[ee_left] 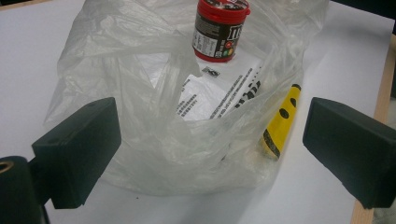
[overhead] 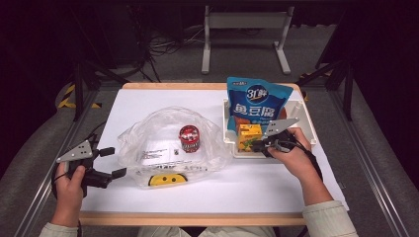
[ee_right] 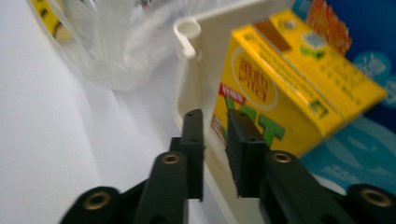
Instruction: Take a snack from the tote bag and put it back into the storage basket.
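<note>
White tabletop under everything, dark floor behind. Left gripper rests at the table's left edge, jaws spread wide and empty — just ahead of them lies the clear plastic bag, a red canister standing farther in. Right gripper hovers at the white tray, jaws parted narrowly, gripping nothing — the yellow drink carton stands just beyond its tips, the blue snack pouch behind it.

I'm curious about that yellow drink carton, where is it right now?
The yellow drink carton stands in the white tray at the table's right in the high view, just in front of the blue snack bag, with the right claw beside it.
</note>
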A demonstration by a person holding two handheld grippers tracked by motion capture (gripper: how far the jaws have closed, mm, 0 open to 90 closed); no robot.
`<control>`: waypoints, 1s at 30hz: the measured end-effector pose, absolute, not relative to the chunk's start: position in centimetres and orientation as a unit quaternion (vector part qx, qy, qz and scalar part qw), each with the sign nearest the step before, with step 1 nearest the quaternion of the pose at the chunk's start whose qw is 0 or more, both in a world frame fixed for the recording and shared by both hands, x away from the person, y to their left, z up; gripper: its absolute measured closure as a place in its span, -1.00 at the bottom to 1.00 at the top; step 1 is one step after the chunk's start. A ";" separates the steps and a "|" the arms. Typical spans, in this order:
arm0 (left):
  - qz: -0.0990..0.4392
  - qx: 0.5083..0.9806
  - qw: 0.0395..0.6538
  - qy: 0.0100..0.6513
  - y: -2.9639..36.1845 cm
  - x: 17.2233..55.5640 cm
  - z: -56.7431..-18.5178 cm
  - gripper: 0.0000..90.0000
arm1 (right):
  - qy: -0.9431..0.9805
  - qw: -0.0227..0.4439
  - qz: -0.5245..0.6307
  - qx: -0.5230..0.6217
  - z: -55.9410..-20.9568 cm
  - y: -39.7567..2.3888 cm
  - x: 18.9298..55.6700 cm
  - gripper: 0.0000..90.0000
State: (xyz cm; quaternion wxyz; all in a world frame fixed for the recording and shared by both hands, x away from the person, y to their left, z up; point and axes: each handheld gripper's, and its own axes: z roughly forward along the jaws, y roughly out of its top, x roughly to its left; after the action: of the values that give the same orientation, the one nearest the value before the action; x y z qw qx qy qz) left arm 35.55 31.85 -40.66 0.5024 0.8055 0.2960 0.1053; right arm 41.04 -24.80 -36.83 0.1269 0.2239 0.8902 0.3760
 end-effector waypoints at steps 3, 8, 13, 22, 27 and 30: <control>0.100 0.805 0.504 0.296 31.8 35.6 -40.7 -0.89 | 0.870 0.122 0.416 0.234 -36.0 -24.1 40.6 0.16; 0.103 0.805 0.504 0.295 31.8 35.6 -40.7 -0.89 | 0.864 0.127 0.432 0.224 -34.8 -22.9 40.1 -0.05; 0.100 0.805 0.505 0.295 31.8 35.6 -40.6 -0.89 | 0.865 0.125 0.438 0.212 -33.7 -21.3 39.9 -0.16; 0.100 0.806 0.504 0.292 31.7 35.7 -40.7 -0.89 | 0.865 0.118 0.443 0.205 -32.6 -18.9 40.0 -0.31; 0.101 0.807 0.503 0.292 31.7 35.8 -40.7 -0.89 | 0.861 0.123 0.450 0.204 -32.2 -18.0 40.3 -0.34; 0.100 0.806 0.505 0.294 31.7 35.7 -40.7 -0.89 | 0.860 0.122 0.451 0.206 -32.0 -17.5 40.6 -0.34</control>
State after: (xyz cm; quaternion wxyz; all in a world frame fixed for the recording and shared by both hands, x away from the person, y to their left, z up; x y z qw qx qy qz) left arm 35.73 31.69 -40.67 0.5048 0.8056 0.2936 0.0999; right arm 40.57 -17.50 -32.04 0.1224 0.2061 0.8599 0.4506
